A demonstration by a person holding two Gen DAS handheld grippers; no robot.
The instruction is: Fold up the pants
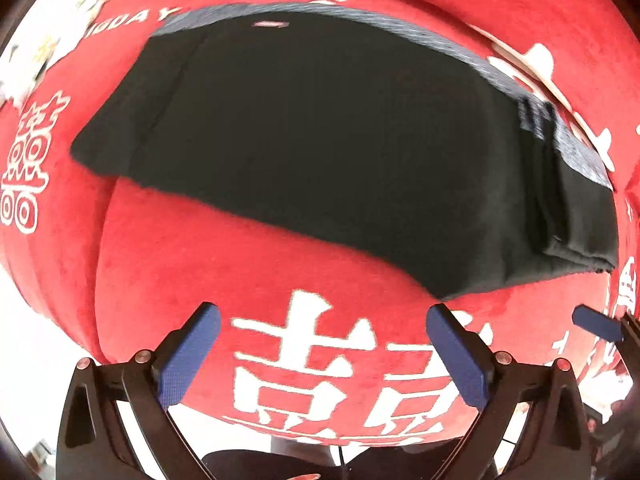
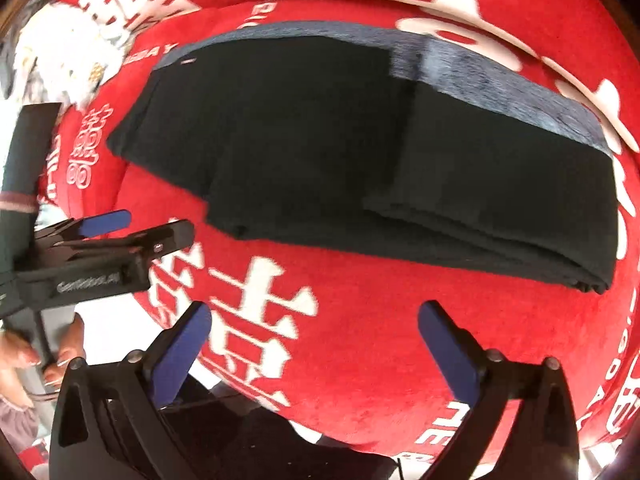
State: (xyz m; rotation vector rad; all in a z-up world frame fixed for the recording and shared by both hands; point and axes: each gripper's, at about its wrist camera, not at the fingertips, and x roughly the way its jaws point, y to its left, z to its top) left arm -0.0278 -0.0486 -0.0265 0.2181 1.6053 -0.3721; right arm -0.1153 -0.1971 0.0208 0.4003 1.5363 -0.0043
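Left gripper (image 1: 323,312), right gripper (image 2: 316,310): jaws wide, empty.

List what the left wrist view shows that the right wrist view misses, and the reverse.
Only the left wrist view: the left gripper seen from behind, open over the red blanket, and a small label readable on the pants.

Only the right wrist view: the right gripper open, a hand at the left edge, and the left gripper's side.

Both: the folded black pants lying free of both grippers.
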